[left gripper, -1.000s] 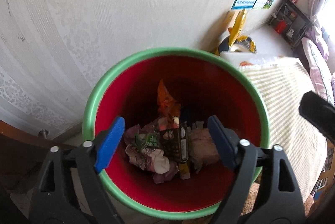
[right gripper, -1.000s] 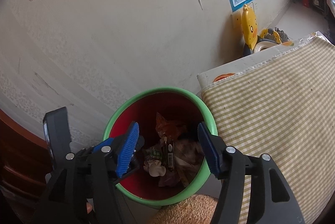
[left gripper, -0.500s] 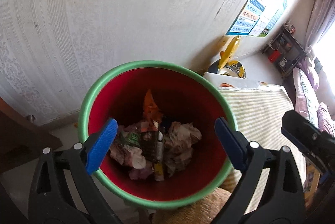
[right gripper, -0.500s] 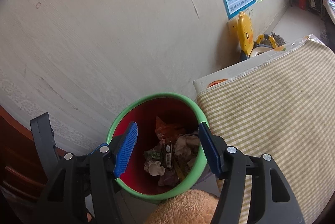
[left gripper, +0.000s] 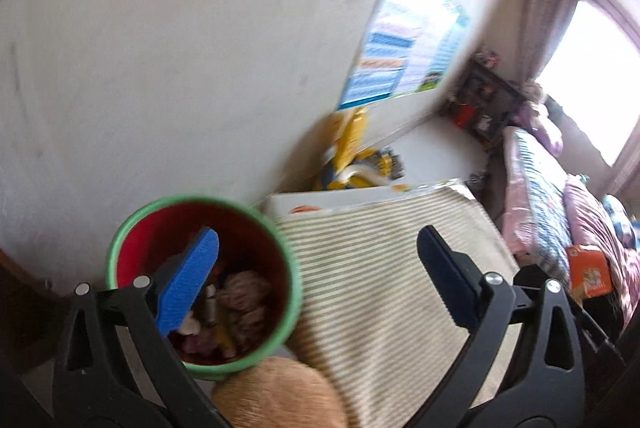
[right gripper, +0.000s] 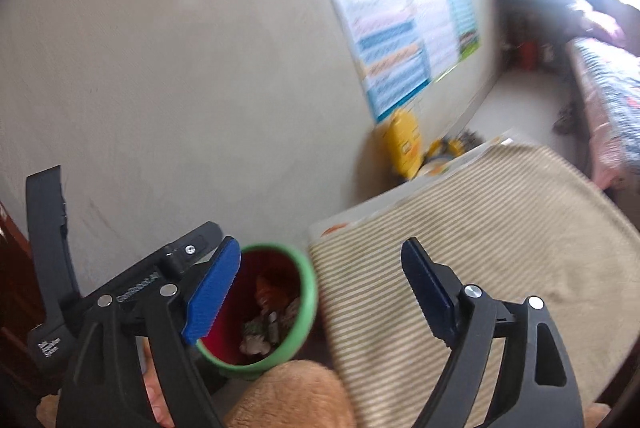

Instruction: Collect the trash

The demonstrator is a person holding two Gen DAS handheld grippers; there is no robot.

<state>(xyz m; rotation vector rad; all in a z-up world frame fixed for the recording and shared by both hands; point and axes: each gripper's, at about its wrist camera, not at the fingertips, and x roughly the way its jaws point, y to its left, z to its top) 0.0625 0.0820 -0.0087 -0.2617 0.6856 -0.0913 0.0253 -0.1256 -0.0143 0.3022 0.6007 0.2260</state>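
Observation:
A red bin with a green rim (left gripper: 288, 280) (right gripper: 308, 292) stands on the floor by the wall, beside the low table. Crumpled paper and wrappers (left gripper: 236, 308) (right gripper: 264, 324) lie in it. My left gripper (left gripper: 320, 280) hangs above the bin's right edge and the table, its jaws still opening, with nothing between its blue pads (left gripper: 188, 284). In the right wrist view my right gripper (right gripper: 320, 292) is over the gap between bin and table, its jaws opening too, nothing between them. The left gripper's black body (right gripper: 132, 288) shows at the lower left there.
A striped beige cloth (left gripper: 380, 268) (right gripper: 480, 228) covers the low table right of the bin. A tan furry thing (left gripper: 280, 392) (right gripper: 288, 396) sits at the bottom edge. A yellow duck toy (right gripper: 404, 143), wall posters (left gripper: 404, 39), a shelf and a bed (left gripper: 560, 207) lie beyond.
Both grippers have risen and swung right, away from the bin and toward the table. Both jaws have widened, the right one markedly. The bin now looks smaller and sits lower left.

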